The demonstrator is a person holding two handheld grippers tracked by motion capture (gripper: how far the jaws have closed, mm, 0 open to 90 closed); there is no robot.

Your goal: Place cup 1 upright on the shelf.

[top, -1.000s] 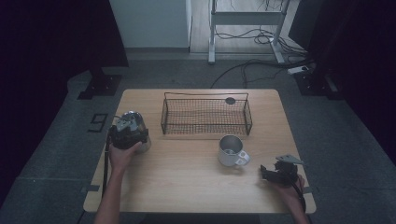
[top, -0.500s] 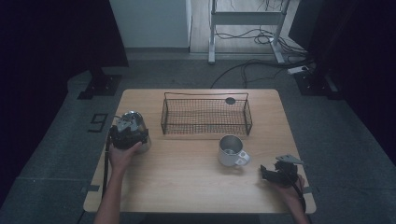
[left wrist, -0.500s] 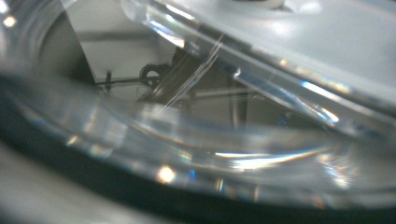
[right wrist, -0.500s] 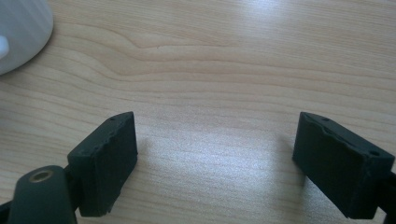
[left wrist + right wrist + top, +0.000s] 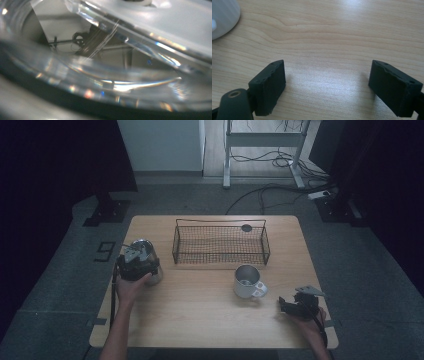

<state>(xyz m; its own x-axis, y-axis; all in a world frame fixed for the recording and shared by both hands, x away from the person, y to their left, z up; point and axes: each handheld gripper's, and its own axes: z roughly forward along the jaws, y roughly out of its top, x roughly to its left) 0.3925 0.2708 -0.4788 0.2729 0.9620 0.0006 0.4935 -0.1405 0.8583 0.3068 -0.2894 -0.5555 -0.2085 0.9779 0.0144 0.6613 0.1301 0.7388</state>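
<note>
The left gripper (image 5: 136, 265) is seen from the high view pressed against a clear glass jar (image 5: 145, 251) at the left edge of the wooden table (image 5: 200, 320); its jaws are hidden behind its own body and the hand (image 5: 131, 287), so whether they are clamped or apart cannot be told. In the left gripper view, curved glass (image 5: 105, 75) is pushed right up to the lens, blurred and full of glints, and neither jaw can be made out.

The right gripper (image 5: 287, 306) is held low at the table's near right corner. Its jaws are shown spread wide over bare wood grain in the right gripper view, nothing between them, with a white mug (image 5: 223, 17) cut off at the upper left. That mug (image 5: 247, 282) is seen whole from above, standing upright near the gripper, just in front of a wire basket (image 5: 221, 244) set toward the far edge.

Grey carpet, cables and a metal frame (image 5: 265, 140) are visible beyond, dark curtains at both sides.
</note>
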